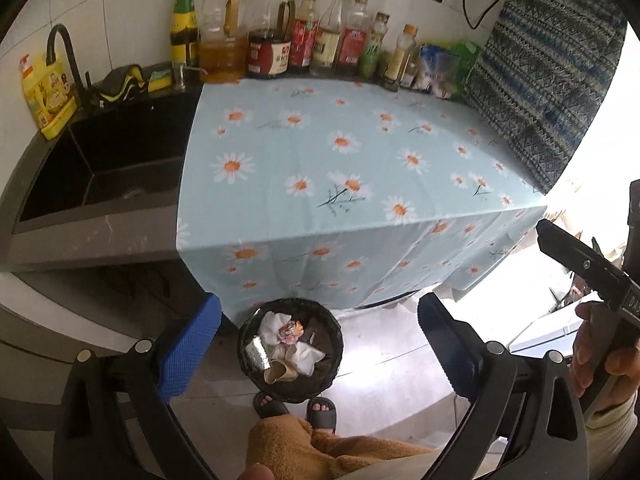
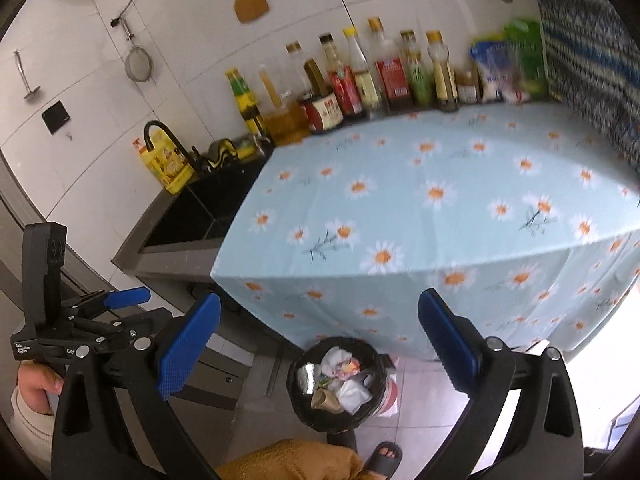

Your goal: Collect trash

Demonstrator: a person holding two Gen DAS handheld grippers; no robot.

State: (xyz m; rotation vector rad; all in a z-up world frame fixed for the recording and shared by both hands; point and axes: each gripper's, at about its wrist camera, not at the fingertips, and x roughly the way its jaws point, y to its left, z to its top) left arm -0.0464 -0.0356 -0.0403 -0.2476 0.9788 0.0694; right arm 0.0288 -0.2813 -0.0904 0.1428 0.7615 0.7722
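A black trash bin (image 1: 334, 354) stands on the floor in front of the counter; it holds crumpled white tissues, a foil piece, a wrapper and a brown paper scrap. It also shows in the right wrist view (image 2: 298, 402). My left gripper (image 1: 319, 344) is open and empty, held above the bin. My right gripper (image 2: 319, 344) is open and empty, also above the bin. The left gripper shows at the left edge of the right wrist view (image 2: 120, 304). The daisy tablecloth (image 1: 340, 168) on the counter carries no loose trash.
A black sink (image 1: 104, 168) with a faucet lies left of the cloth. A row of bottles (image 1: 304, 48) lines the back wall. A patterned cushion (image 1: 548, 80) stands at the right. My feet in slippers (image 1: 320, 412) are beside the bin.
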